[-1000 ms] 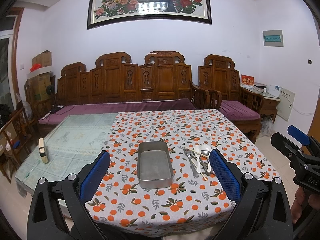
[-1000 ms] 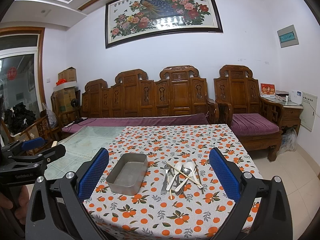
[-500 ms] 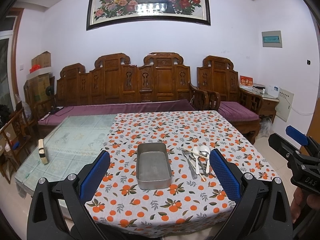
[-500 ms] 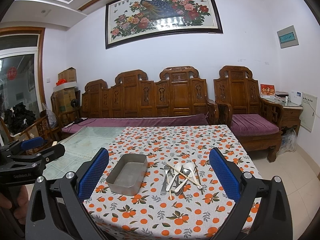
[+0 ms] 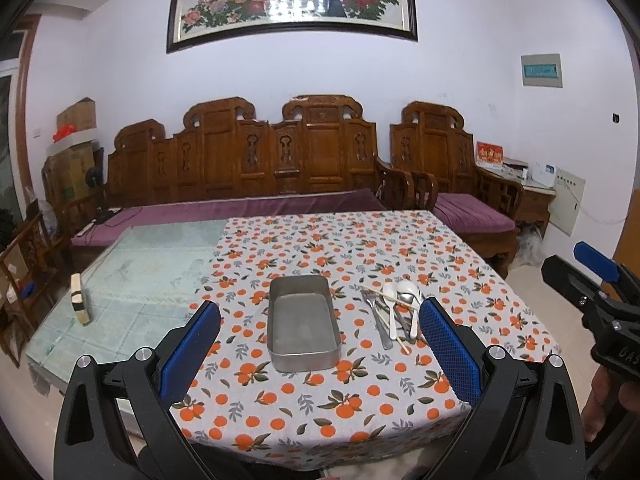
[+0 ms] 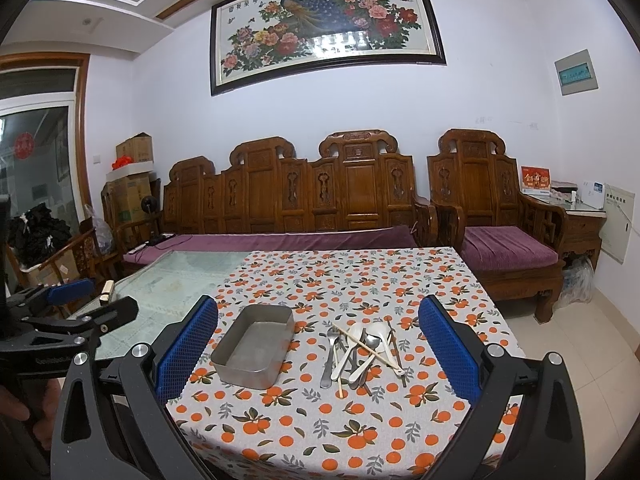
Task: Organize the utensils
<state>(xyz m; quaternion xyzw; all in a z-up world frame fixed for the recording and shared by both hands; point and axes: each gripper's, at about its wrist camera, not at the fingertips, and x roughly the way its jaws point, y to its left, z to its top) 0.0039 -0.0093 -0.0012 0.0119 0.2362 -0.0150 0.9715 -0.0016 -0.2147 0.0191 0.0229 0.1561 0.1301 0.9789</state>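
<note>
An empty rectangular metal tray (image 5: 302, 321) (image 6: 253, 347) sits on the orange-patterned tablecloth (image 5: 344, 248) (image 6: 352, 280). To its right lies a loose pile of utensils (image 5: 394, 314) (image 6: 362, 350): a fork, white spoons, metal spoons and chopsticks. My left gripper (image 5: 320, 348) is open, held back from the table's near edge, with nothing between its blue pads. My right gripper (image 6: 318, 354) is likewise open and empty, short of the table. Each gripper shows at the edge of the other's view, the right gripper (image 5: 588, 280) and the left gripper (image 6: 76, 308).
The left part of the table is bare glass (image 5: 132, 272), with a small wooden block (image 5: 80, 300) on it. A carved wooden sofa (image 5: 248, 168) with purple cushions stands behind the table, an armchair (image 6: 492, 216) to its right. Tiled floor (image 6: 600, 344) lies right of the table.
Both grippers have drifted only slightly; the left view has shifted a little so the tray and utensils sit slightly more left. Both stay open and empty.
</note>
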